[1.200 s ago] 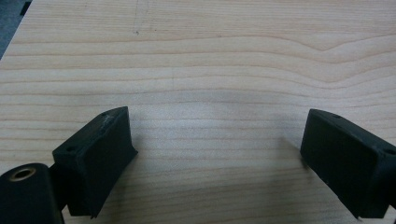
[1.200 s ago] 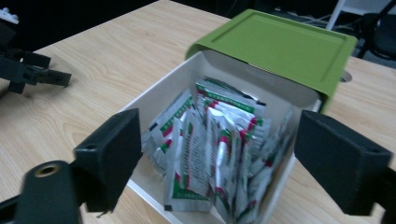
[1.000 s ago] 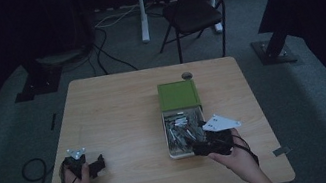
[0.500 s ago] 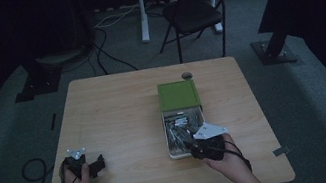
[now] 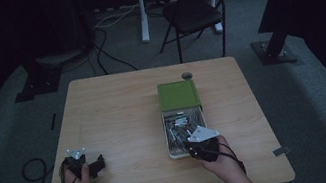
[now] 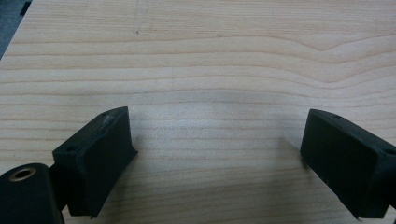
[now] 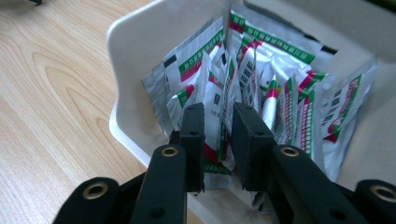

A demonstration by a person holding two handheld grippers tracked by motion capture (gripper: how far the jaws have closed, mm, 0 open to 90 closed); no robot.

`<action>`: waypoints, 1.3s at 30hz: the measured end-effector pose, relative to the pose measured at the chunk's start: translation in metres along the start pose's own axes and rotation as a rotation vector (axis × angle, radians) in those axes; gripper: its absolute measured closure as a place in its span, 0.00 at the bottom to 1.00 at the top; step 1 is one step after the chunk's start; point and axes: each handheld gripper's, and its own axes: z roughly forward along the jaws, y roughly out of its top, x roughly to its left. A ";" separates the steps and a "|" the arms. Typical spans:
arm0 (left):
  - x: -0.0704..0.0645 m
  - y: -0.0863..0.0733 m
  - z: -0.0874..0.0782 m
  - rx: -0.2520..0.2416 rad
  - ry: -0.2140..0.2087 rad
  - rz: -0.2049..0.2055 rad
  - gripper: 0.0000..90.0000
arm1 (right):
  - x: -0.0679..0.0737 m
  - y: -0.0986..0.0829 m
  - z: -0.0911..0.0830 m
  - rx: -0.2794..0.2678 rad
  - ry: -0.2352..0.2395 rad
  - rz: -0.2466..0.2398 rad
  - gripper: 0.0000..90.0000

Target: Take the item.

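Right gripper view, silver sachets with green-red labels, upright, white box

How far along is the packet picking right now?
Done: the green lid is off, lying beyond the white box. In hand: the right gripper has closed around a foil packet inside the box. Left: lifting it out. The left gripper waits open over bare table.
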 end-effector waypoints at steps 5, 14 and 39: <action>0.000 0.000 0.000 0.000 0.000 0.000 0.11 | -0.001 -0.001 0.004 0.012 -0.009 0.012 0.83; 0.000 0.000 0.000 0.000 0.000 0.000 0.11 | 0.001 0.000 0.010 0.020 -0.029 0.006 0.85; 0.000 0.000 0.000 0.000 0.000 0.000 0.11 | -0.006 0.004 0.004 0.003 -0.055 0.067 0.97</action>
